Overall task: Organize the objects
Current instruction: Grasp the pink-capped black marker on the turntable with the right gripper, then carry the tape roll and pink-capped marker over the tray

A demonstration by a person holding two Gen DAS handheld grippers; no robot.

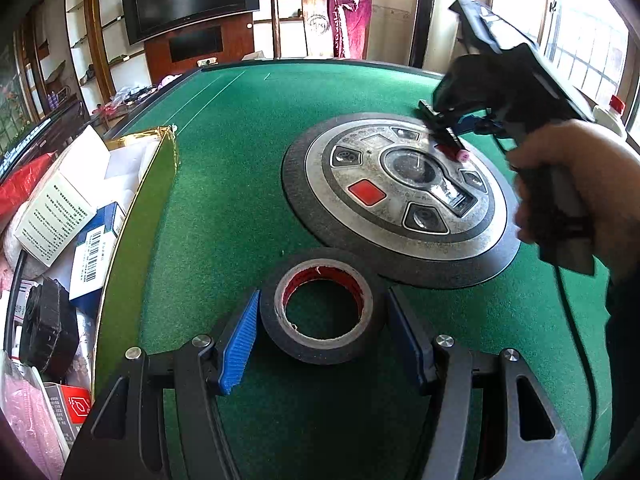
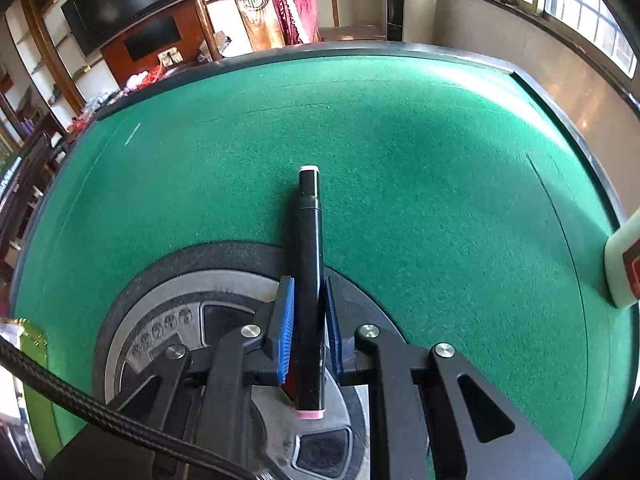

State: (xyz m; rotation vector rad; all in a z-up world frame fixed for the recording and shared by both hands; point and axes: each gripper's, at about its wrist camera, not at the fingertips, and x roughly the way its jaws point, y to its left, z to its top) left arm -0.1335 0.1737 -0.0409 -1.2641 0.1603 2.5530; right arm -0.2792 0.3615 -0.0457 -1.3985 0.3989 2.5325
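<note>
While pinching one black marker (image 2: pixel 310 232) across its lower barrel, pressing both blue pads of the right gripper (image 2: pixel 308 280) tight against its sides. Gripping below the middle, apparently for keeping the long body in line with the fingers and stopping it from rolling. Pointing away over the green worktop (image 2: pixel 440 160), with the near pink end hanging above the round metal panel (image 2: pixel 168 320) set in the felt; not telling whether already lifted or lying there.

Bracketing one black tape roll (image 1: pixel 272 312) with the left gripper (image 1: pixel 320 320), half spread, pads seeming to be bearing on opposite sides of the roll. Taking it across its full width, likely because of the flat ring offering no narrower hold. Sitting flat on the worktop, just beside the panel's near rim.

Waiting at the left edge, one open box (image 1: pixel 160 200) crowded with cartons, probably serving as the place for collecting things.

Counting: two grippers, one marker, one tape roll, one white bottle (image 2: pixel 620 268) with red cap standing well apart at the right, one panel, one box.
</note>
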